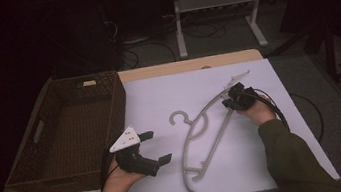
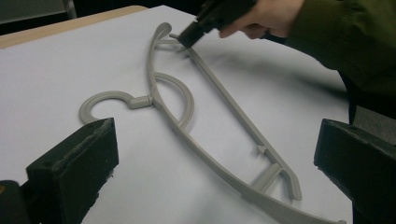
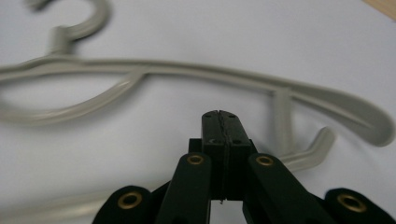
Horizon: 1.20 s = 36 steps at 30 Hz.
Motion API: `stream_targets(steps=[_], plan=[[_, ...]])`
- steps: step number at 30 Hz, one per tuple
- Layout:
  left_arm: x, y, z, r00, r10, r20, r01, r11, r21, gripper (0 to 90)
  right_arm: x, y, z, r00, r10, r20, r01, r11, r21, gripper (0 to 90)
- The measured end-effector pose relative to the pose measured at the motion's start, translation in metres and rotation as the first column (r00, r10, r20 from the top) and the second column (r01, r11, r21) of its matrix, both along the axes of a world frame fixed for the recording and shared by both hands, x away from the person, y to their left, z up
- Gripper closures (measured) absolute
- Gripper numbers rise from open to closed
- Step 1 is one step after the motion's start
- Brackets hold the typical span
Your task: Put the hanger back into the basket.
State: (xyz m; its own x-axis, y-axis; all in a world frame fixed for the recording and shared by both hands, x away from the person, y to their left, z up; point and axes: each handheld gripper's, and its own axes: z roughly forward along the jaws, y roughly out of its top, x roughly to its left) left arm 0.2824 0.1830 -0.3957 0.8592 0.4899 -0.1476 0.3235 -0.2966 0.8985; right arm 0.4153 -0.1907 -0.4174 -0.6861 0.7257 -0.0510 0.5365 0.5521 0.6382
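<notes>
In your right gripper view the hanger [image 3: 187, 74] blurs at its hook, and both ends run off the frame. Your left gripper view cuts off its near end, and your right tongs [image 2: 187, 37] hide the far tip.

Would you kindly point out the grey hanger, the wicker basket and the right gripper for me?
grey hanger [image 1: 199, 132]: high view, on its curved shoulder bar.
wicker basket [image 1: 115, 111]: high view, on its right wall.
right gripper [image 3: 222, 122]: right gripper view, at the closed jaw tips.
</notes>
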Motion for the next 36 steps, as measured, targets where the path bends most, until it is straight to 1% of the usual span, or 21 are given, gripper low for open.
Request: stream_targets(steps=[2,3,4,5,7,8,9,10,11,12,13,15,17,18,19,21,25,31,33,35,36], plan=[[0.0,0.001,0.0,1.0,0.004,-0.003,-0.004,1.0,-0.004,0.0,-0.024,0.003,0.003,0.9981,0.062,-0.004,-0.062,0.998,0.014,89.7],[0.0,0.001,0.0,1.0,0.004,-0.003,-0.004,1.0,-0.004,0.0,-0.024,0.003,0.003,0.9981,0.062,-0.004,-0.062,0.998,0.014,89.7],[0.0,0.001,0.0,1.0,0.004,-0.003,-0.004,1.0,-0.004,0.0,-0.031,0.004,0.004,0.9973,0.074,-0.007,-0.074,0.9972,0.016,89.7],[-0.001,0.001,0.0,1.0,0.004,0.002,-0.004,1.0,-0.003,0.0,-0.049,0.008,0.004,0.9922,0.124,-0.015,-0.123,0.9918,0.034,89.7],[-0.001,0.001,0.0,1.0,0.007,0.003,-0.007,1.0,-0.005,0.0,-0.065,0.014,0.003,0.9863,0.161,-0.035,-0.16,0.9861,0.045,89.7],[-0.001,0.001,0.0,1.0,0.007,0.002,-0.007,1.0,-0.006,0.0,-0.076,0.017,0.002,0.981,0.19,-0.039,-0.188,0.9807,0.054,89.7],[-0.001,0.001,0.0,1.0,0.006,0.003,-0.006,1.0,-0.003,0.0,-0.083,0.02,0.001,0.976,0.214,-0.042,-0.211,0.9758,0.056,89.7],[-0.001,0.001,0.0,1.0,0.006,0.004,-0.006,1.0,-0.002,0.0,-0.089,0.022,0.0,0.9735,0.224,-0.045,-0.221,0.9734,0.06,89.7],[-0.001,0.001,0.0,1.0,0.006,0.004,-0.006,1.0,-0.002,0.0,-0.089,0.022,0.0,0.9735,0.224,-0.045,-0.221,0.9734,0.06,89.7],[-0.001,0.001,0.0,1.0,0.006,0.004,-0.006,1.0,-0.002,0.0,-0.098,0.025,-0.001,0.9687,0.243,-0.052,-0.239,0.9684,0.071,89.7],[-0.001,0.0,0.0,1.0,0.005,0.001,-0.005,1.0,-0.003,0.0,-0.11,0.031,-0.004,0.9585,0.276,-0.071,-0.271,0.9597,0.073,89.7],[-0.001,0.0,0.0,1.0,0.004,0.001,-0.004,1.0,-0.003,0.0,-0.118,0.036,-0.009,0.948,0.309,-0.076,-0.305,0.9504,0.06,89.7],[-0.001,0.0,0.0,1.0,0.004,0.001,-0.004,1.0,-0.001,0.0,-0.121,0.04,-0.014,0.9403,0.332,-0.073,-0.33,0.943,0.042,89.7],[-0.001,0.0,0.0,1.0,0.005,0.0,-0.005,1.0,0.001,0.0,-0.122,0.042,-0.015,0.9401,0.329,-0.088,-0.327,0.9441,0.046,89.7],[-0.001,0.0,-0.001,1.0,0.004,0.001,-0.004,1.0,0.002,0.0,-0.121,0.043,-0.017,0.9389,0.335,-0.079,-0.333,0.9422,0.035,89.7],[-0.001,-0.001,-0.001,1.0,0.003,0.002,-0.003,1.0,0.004,0.0,-0.119,0.045,-0.018,0.9378,0.336,-0.086,-0.333,0.9416,0.048,89.8],[-0.001,0.0,-0.001,1.0,0.006,0.0,-0.006,1.0,0.0,0.0,-0.116,0.054,-0.02,0.9317,0.354,-0.084,-0.351,0.9354,0.039,89.7],[-0.001,0.0,0.0,1.0,0.005,0.003,-0.005,1.0,0.001,0.0,-0.11,0.072,-0.017,0.9231,0.379,-0.062,-0.375,0.9239,0.077,89.8],[-0.001,0.0,0.0,1.0,0.004,0.005,-0.004,1.0,0.006,0.0,-0.107,0.08,-0.017,0.9201,0.388,-0.051,-0.384,0.9201,0.076,89.8],[-0.002,-0.001,0.0,1.0,0.004,0.005,-0.004,1.0,0.004,0.0,-0.104,0.092,-0.022,0.9118,0.406,-0.062,-0.404,0.9138,0.047,89.8],[-0.002,-0.001,0.0,1.0,0.006,0.004,-0.006,1.0,-0.002,0.0,-0.102,0.097,-0.025,0.9025,0.429,-0.043,-0.428,0.9035,0.024,89.8]])
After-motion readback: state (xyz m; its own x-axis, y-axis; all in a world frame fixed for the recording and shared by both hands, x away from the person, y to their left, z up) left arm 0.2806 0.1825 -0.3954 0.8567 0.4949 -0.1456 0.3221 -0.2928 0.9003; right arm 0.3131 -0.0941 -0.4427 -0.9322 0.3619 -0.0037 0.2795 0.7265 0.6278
